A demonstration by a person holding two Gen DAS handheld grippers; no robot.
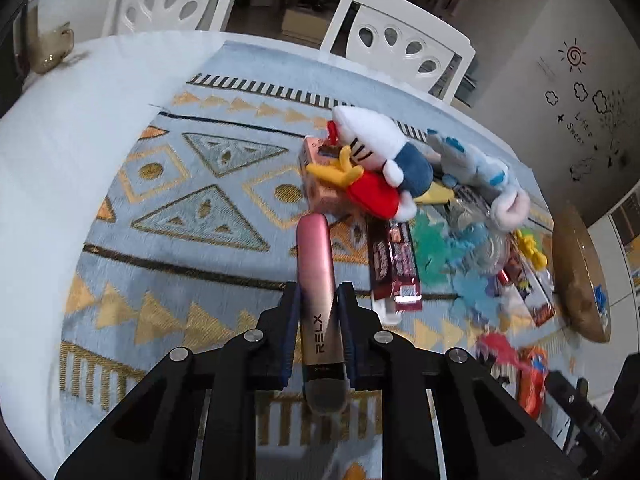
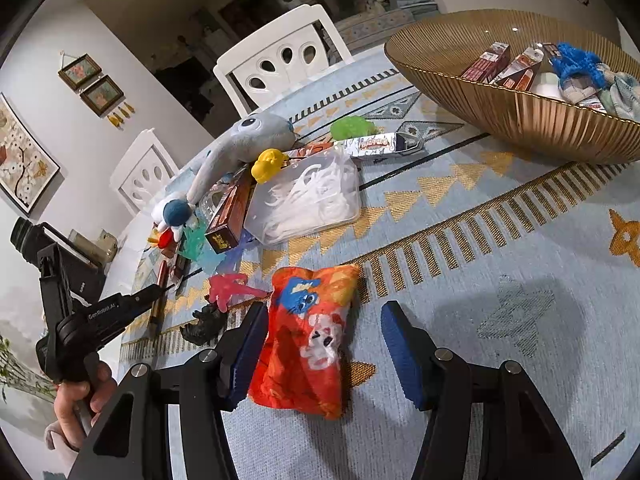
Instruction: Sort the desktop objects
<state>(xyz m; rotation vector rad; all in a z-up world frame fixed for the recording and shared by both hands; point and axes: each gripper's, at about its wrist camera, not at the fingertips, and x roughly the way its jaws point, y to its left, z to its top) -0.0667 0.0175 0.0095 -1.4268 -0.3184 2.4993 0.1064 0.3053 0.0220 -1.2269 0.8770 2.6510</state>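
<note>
Left gripper (image 1: pixel 318 300) is clamped on the slim pink-to-gold metal vape stick (image 1: pixel 316 276), pads on both long sides near mid-length, dark mouthpiece end back toward the camera (gripping across the narrow width makes sense: it's the only span the jaws close on cleanly). The stick points at the heap of toys; whether it is clear of the patterned blue-and-gold woven mat (image 1: pixel 192 208) I can't tell. Right gripper (image 2: pixel 320 344) stands wide open around the orange printed soft pouch (image 2: pixel 308 336), which lies flat on the mat: left pad touching or just beside the pouch's edge, right pad well apart, nothing held. That straddle looks like a set-up for a side squeeze. Landmark is the ribbed golden glass bowl (image 2: pixel 520 116): it already holds cartons and a blue fuzzy toy, so I judge it the drop point. The pouch lies near the camera side of the bowl, with bare mat between, an open lane. The clear plastic box of white floss picks (image 2: pixel 308 200) sits left of the bowl; the grey plush elephant (image 2: pixel 244 136), yellow toy and cartons crowd beyond it, further left of the bowl. The vape stick is furthest left of the bowl, past that clutter (so it needs lifting over, not sliding). The bowl's flared rim is the edge to clear.
</note>
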